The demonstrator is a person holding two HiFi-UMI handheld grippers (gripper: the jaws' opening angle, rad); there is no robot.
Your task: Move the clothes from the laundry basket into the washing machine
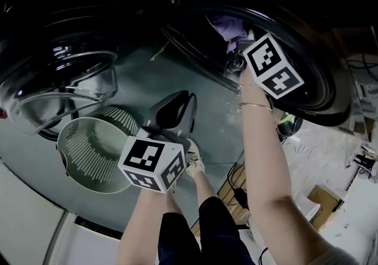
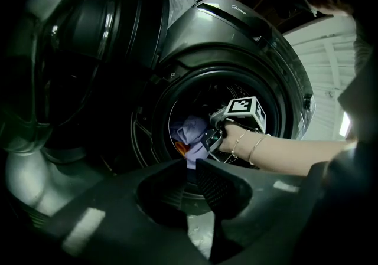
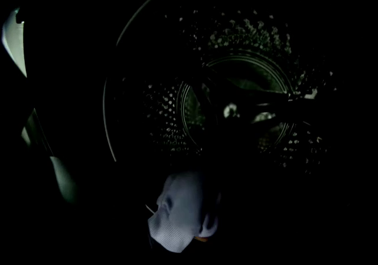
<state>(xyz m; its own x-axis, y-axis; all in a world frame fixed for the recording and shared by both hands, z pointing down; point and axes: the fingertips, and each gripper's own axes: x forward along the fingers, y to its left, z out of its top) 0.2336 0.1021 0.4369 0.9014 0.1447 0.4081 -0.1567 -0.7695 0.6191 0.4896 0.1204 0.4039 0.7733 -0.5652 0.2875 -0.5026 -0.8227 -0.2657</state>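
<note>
The room is dim. The floor [image 1: 142,72] is smooth and grey-green and a bit shiny. Off to one side a white sheet [image 1: 313,151] lies on it, with a brown cardboard box [image 1: 323,202] and black cables [image 1: 239,196] close by. A white wall [image 2: 322,69] with long ridges catches bright light

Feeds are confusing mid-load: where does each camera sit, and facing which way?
Head view: on the head, looking down at laundry basket, left gripper, right gripper; forearms, legs show.
Left gripper view: on the left gripper, facing the washing machine's opening; own jaws, right forearm show.
Right gripper view: on the right gripper, facing into the dark drum; no body visible.
Shared: all three show the lavender garment.
</note>
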